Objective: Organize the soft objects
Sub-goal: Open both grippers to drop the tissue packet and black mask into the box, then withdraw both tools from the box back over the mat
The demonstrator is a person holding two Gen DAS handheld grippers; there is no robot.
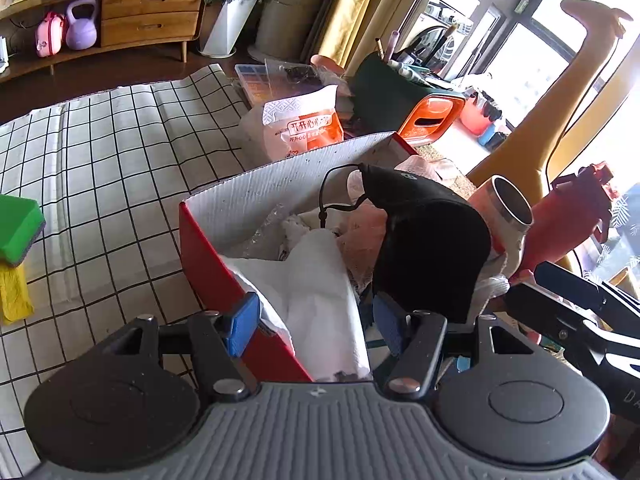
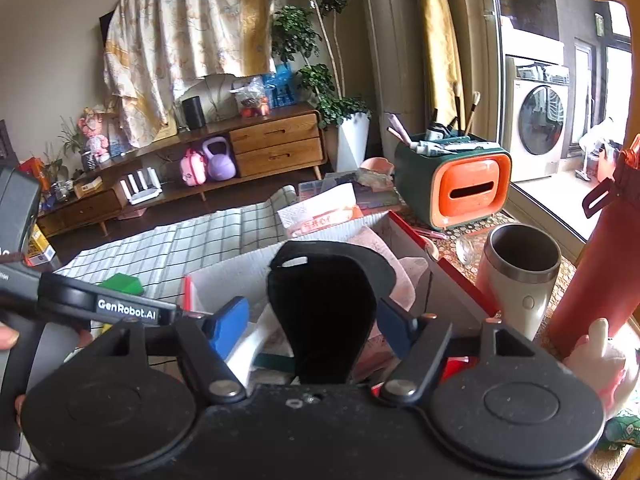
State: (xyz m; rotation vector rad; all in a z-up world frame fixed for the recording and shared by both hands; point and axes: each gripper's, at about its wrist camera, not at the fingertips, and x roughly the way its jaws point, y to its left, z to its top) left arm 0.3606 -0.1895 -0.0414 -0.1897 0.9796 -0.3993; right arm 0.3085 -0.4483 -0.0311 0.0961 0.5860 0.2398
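A red box (image 1: 208,252) with white inner walls stands on the checked cloth and holds several soft items: a white cloth (image 1: 316,280), a pink cloth (image 1: 360,240) and a black face mask (image 1: 428,240). My left gripper (image 1: 316,324) is open, its fingers astride the box's near wall and the white cloth. My right gripper (image 2: 312,320) is open over the box (image 2: 460,280), with the black mask (image 2: 324,300) lying between its blue pads (image 2: 228,324); the pads stand apart from it. A green sponge (image 1: 20,224) and a yellow cloth (image 1: 14,296) lie at the far left.
A white cup (image 2: 520,272) and a red bottle (image 2: 600,260) stand right of the box. An orange-and-green organiser (image 2: 460,184) and a tissue pack (image 1: 304,124) sit behind it. A pink plush toy (image 2: 600,364) lies at the right. The checked cloth (image 1: 100,152) stretches left.
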